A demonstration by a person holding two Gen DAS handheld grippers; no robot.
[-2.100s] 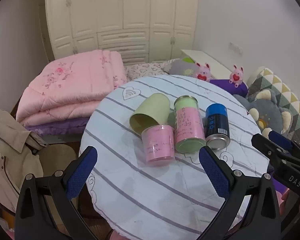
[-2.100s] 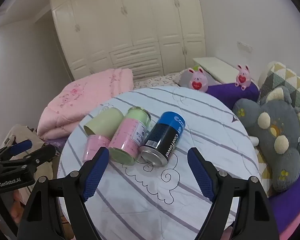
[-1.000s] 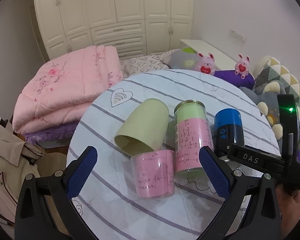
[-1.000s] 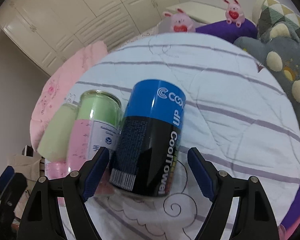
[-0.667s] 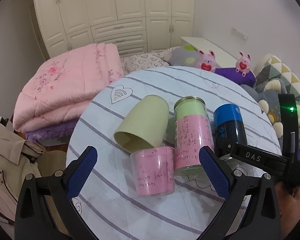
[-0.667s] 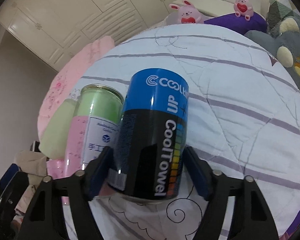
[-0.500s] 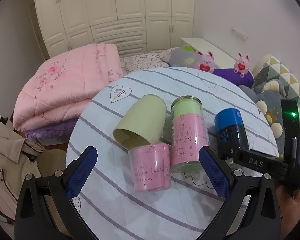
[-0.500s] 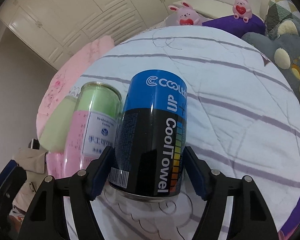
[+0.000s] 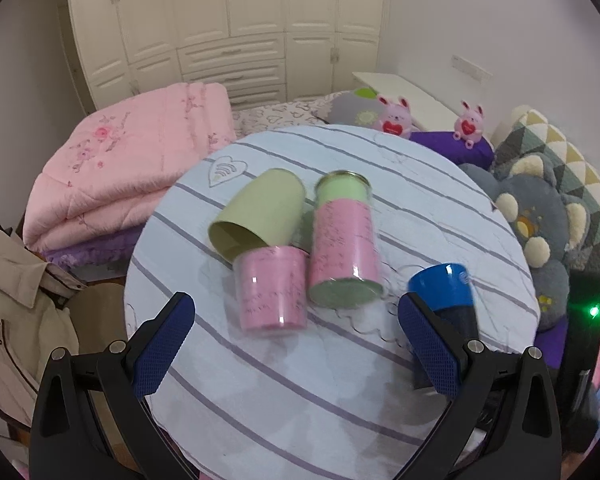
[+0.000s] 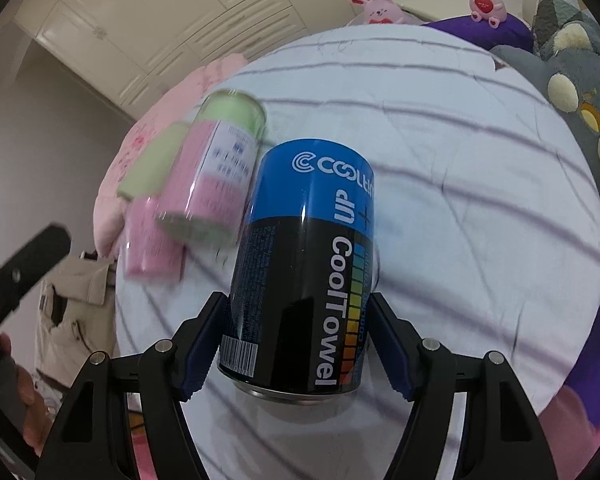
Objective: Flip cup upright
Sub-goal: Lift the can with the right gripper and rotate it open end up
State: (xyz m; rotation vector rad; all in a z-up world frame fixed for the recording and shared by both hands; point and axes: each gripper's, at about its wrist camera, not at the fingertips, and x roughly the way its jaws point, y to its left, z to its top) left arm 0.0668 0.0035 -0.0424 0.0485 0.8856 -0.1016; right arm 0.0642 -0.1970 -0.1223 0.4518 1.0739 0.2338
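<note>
Left wrist view: the left gripper (image 9: 296, 340) hangs spread wide and empty above the near edge of the round table (image 9: 440, 208). Three containers lie on their sides near the table's middle — a green cup (image 9: 258, 214) with its mouth facing the near-left edge, a pink cup (image 9: 272, 294) touching it on the near side, and a tall pink-and-green can (image 9: 346, 246) just beside both. The blue can (image 9: 446, 286) shows toward the right edge, tilted, partly behind this tool's right finger.

Right wrist view: the right gripper (image 10: 294, 346) pinches the blue can (image 10: 306, 276) near its lower rim, one pad on each side. The low hold probably lets the can swing onto its base — it looks partly raised, though whether it touches the cloth is hidden. The other containers blur at the left. I judge the blue can to be the thing being stood up first; the green cup lies untouched.
</note>
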